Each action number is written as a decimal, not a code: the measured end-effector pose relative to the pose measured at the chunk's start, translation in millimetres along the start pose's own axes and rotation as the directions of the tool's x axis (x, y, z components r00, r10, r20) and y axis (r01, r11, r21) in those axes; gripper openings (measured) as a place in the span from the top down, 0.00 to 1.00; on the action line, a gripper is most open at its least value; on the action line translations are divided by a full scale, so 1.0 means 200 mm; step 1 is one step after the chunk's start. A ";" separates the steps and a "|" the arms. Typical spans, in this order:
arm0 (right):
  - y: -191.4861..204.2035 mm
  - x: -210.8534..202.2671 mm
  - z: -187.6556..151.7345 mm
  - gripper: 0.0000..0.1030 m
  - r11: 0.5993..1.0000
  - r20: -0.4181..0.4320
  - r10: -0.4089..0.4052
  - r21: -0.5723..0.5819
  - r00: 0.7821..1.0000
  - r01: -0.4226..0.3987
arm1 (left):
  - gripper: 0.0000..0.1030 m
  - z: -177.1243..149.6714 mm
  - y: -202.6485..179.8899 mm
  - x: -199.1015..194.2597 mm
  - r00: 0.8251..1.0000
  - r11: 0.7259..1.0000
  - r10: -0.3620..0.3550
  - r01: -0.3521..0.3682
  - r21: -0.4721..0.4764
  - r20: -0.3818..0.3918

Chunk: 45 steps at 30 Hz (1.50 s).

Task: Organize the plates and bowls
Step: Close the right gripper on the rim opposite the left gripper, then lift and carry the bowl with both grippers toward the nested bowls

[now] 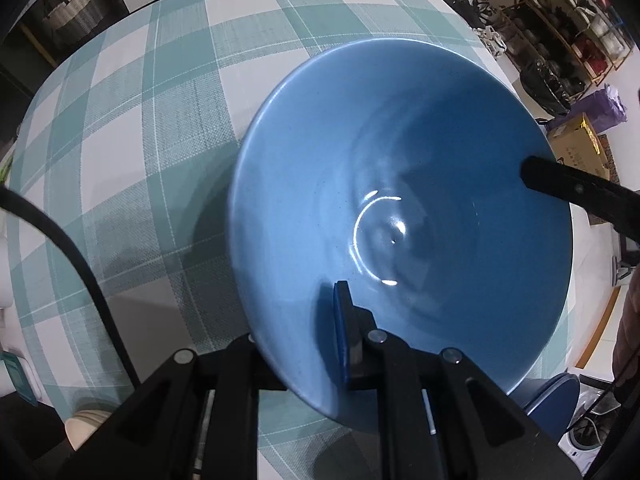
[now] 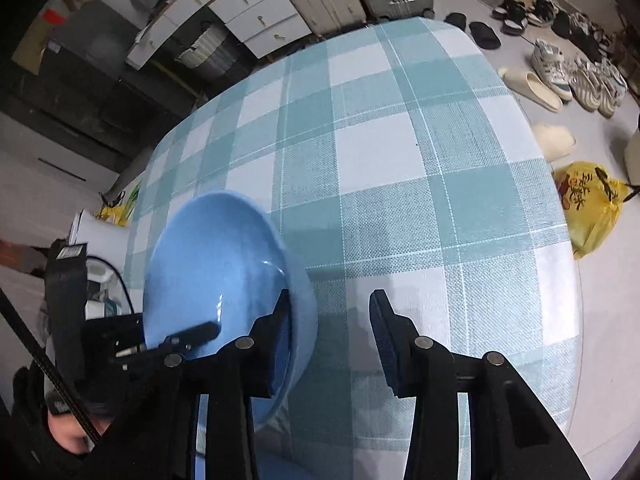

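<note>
A large light-blue bowl (image 1: pixel 400 216) is held tilted above the teal-and-white checked tablecloth (image 1: pixel 160 120). My left gripper (image 1: pixel 304 344) is shut on its near rim, one pad (image 1: pixel 342 336) inside the bowl, the other finger under the rim. In the right wrist view the same bowl (image 2: pixel 216 272) hangs at the left, the left gripper's finger (image 2: pixel 192 334) inside it. My right gripper (image 2: pixel 332 336) is open; its left finger (image 2: pixel 280 332) lies against the bowl's outer wall, its right pad (image 2: pixel 382 336) is over the cloth. A dark-blue dish (image 1: pixel 552 396) peeks out below the bowl.
The table's right edge (image 2: pixel 568 240) drops to a floor with shoes (image 2: pixel 560 64), slippers and a yellow bag (image 2: pixel 592 208). White drawers (image 2: pixel 256 16) and suitcases stand beyond the far edge. A shelf rack (image 1: pixel 568 28) and a cardboard box (image 1: pixel 580 148) stand to the right.
</note>
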State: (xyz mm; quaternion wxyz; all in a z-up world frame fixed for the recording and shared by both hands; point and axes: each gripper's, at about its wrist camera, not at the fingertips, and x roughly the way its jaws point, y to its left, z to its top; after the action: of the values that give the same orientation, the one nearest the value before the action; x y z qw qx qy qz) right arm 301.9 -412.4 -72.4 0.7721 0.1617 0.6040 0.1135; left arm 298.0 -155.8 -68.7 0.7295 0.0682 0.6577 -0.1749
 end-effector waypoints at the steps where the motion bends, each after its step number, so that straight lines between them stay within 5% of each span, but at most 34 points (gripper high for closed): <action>1: 0.01 0.01 0.00 0.65 1.000 -0.011 -0.010 -0.011 1.000 0.010 | 0.87 0.00 0.00 0.00 1.000 1.000 0.000 0.000 0.002 0.000; 3: 0.04 0.03 0.00 0.82 0.999 -0.028 -0.002 -0.044 1.000 0.001 | 0.86 0.04 -0.01 0.01 1.000 1.000 -0.018 0.018 -0.001 -0.005; 6: 0.09 0.03 0.01 0.92 0.996 -0.026 -0.044 -0.085 0.999 0.041 | 0.86 0.06 -0.02 0.03 0.999 0.999 -0.046 0.046 -0.005 -0.007; 11: 0.10 0.02 0.01 0.92 0.994 -0.029 -0.068 -0.093 0.997 0.066 | 0.87 0.09 0.05 0.01 0.992 0.990 -0.126 0.125 -0.072 -0.012; 27: 0.18 -0.28 0.00 0.94 0.993 -0.005 -0.080 -0.082 0.997 0.079 | 0.87 0.07 0.02 -0.28 0.986 0.982 -0.167 0.168 -0.092 0.015; 45: 0.32 -0.73 -0.41 0.94 0.993 0.032 -0.063 -0.098 0.997 0.066 | 0.87 -0.27 -0.20 -0.63 0.992 0.990 -0.127 0.128 -0.065 0.025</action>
State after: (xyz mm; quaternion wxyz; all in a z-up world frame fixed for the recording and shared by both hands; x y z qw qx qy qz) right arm 188.8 -397.8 66.1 0.7912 0.1049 0.5913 0.1159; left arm 225.1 -154.6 54.7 0.7256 0.0000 0.6584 -0.2001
